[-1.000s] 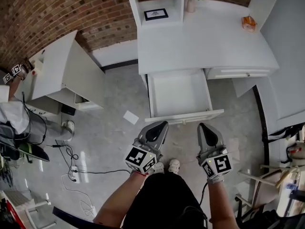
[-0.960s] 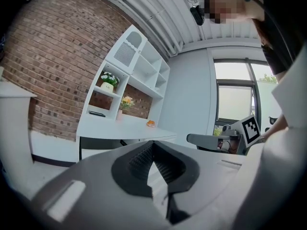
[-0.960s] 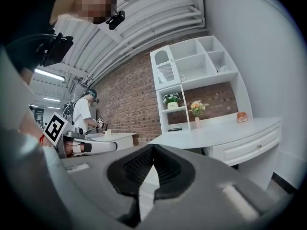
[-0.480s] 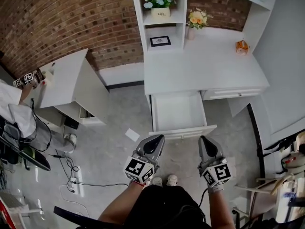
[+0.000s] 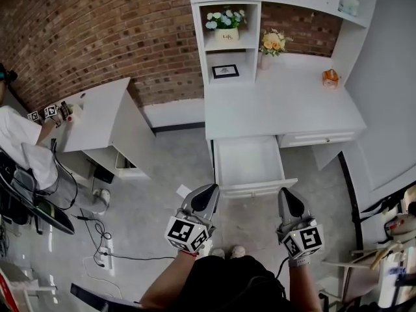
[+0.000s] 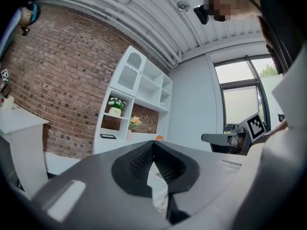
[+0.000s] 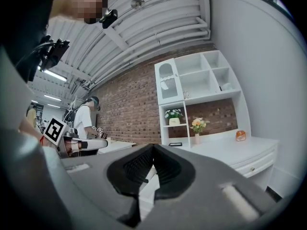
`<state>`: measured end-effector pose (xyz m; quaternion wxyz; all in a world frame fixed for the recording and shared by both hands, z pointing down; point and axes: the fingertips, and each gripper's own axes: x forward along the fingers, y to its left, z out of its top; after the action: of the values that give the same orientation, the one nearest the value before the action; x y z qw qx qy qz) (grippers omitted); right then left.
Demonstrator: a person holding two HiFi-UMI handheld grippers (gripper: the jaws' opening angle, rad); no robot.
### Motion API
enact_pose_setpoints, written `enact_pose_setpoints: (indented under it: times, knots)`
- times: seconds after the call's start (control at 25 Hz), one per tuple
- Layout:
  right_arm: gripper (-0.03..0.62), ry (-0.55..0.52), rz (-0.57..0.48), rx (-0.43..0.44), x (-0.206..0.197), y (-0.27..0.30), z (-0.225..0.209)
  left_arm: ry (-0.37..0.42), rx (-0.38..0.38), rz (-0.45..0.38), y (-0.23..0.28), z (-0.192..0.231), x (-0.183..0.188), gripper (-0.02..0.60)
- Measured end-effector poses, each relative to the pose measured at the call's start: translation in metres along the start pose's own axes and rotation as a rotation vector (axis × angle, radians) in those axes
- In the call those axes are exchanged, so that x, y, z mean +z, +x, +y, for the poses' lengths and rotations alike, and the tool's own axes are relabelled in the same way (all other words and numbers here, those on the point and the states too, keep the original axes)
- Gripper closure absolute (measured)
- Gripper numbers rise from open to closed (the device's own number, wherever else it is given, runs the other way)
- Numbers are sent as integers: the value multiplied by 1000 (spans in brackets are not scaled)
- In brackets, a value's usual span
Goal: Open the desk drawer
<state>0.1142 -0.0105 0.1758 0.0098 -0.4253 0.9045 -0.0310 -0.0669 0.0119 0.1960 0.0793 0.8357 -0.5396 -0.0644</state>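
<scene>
The white desk [image 5: 286,103] stands against the brick wall, and its left drawer [image 5: 250,164] is pulled out and looks bare inside. A second drawer [image 5: 316,138] to its right sits flush with the desk front. My left gripper [image 5: 208,194] hangs just in front of the open drawer's front panel, shut, with nothing between its jaws. My right gripper [image 5: 288,197] hangs beside it, in front of the drawer's right corner, also shut and holding nothing. In the left gripper view the left gripper [image 6: 153,146] has its tips together; in the right gripper view the right gripper [image 7: 152,148] shows the same.
A hutch with a potted plant [image 5: 226,22], a picture frame [image 5: 225,71], a flower vase [image 5: 268,47] and an orange object [image 5: 331,78] are on the desk. Another white desk [image 5: 104,119] with a seated person [image 5: 19,145] is at left. Cables [image 5: 97,236] and a paper scrap [image 5: 184,190] lie on the floor.
Both grippers have risen and drawn back from the drawer. The desk looks smaller and more of the hutch shelves shows. The drawer stays pulled out.
</scene>
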Motion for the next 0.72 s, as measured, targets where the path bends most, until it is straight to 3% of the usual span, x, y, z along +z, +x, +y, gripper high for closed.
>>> enact_pose_setpoints:
  times: [0.36,0.72]
  knots:
    - [592,-22,3,20,22,3,0,44,39,-18,-11,20,32,578]
    - [592,8,-4,-6,30,10,-7,26,90,-2,-18,48,38,578]
